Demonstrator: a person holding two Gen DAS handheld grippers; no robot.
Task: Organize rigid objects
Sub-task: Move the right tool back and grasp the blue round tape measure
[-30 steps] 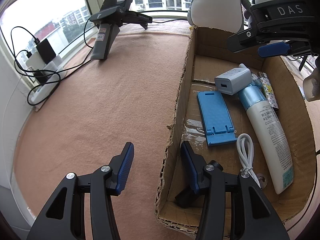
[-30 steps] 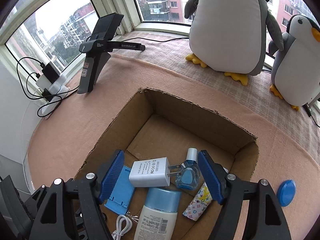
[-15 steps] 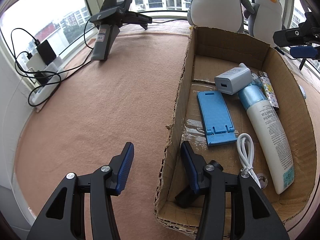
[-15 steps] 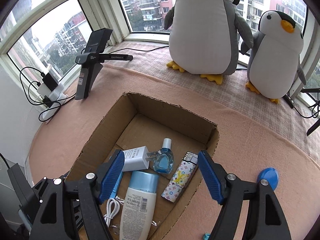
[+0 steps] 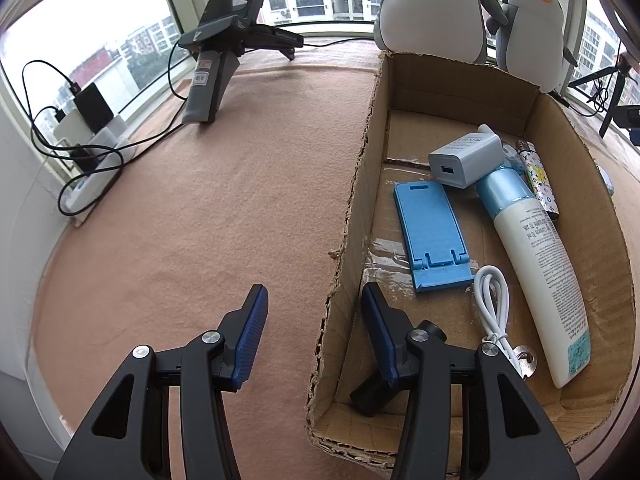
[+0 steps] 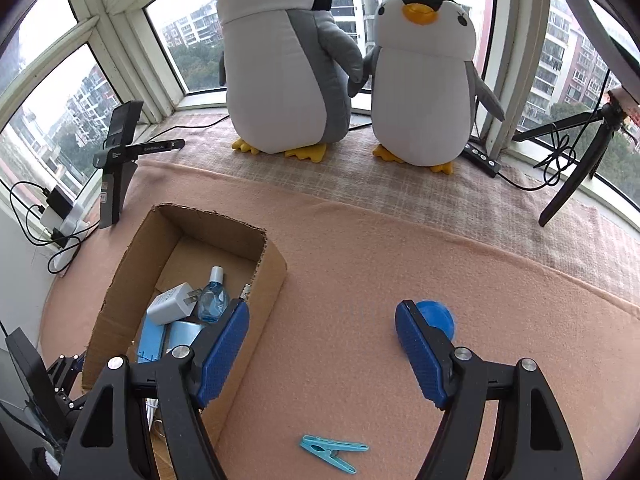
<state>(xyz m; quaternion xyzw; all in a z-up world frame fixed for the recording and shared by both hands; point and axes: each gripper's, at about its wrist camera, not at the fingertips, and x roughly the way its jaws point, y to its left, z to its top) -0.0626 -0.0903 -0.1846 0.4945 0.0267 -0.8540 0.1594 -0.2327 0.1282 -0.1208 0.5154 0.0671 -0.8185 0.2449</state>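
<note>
A cardboard box [image 5: 362,168] [image 6: 272,268] sits on the pink cloth. It holds a white charger [image 5: 464,160], a blue phone stand [image 5: 434,232], a white lotion tube [image 5: 540,268], a white cable [image 5: 494,300], a patterned lighter [image 5: 538,176] and a small blue bottle [image 6: 212,300]. My left gripper [image 5: 314,316] is open, its fingers straddling the box's left wall. My right gripper [image 6: 322,344] is open and empty above the cloth right of the box. A blue round disc [image 6: 438,320] lies behind its right finger. A light blue clothespin [image 6: 332,452] lies near the front.
Two plush penguins [image 6: 288,64] [image 6: 424,80] stand by the window. A black device on a stand [image 5: 224,48] and cables with chargers [image 5: 84,140] are at the left. A black tripod [image 6: 576,152] stands at the right.
My right gripper has moved right, away from over the box, to above the cloth near the blue disc and clothespin. The left gripper has not moved.
</note>
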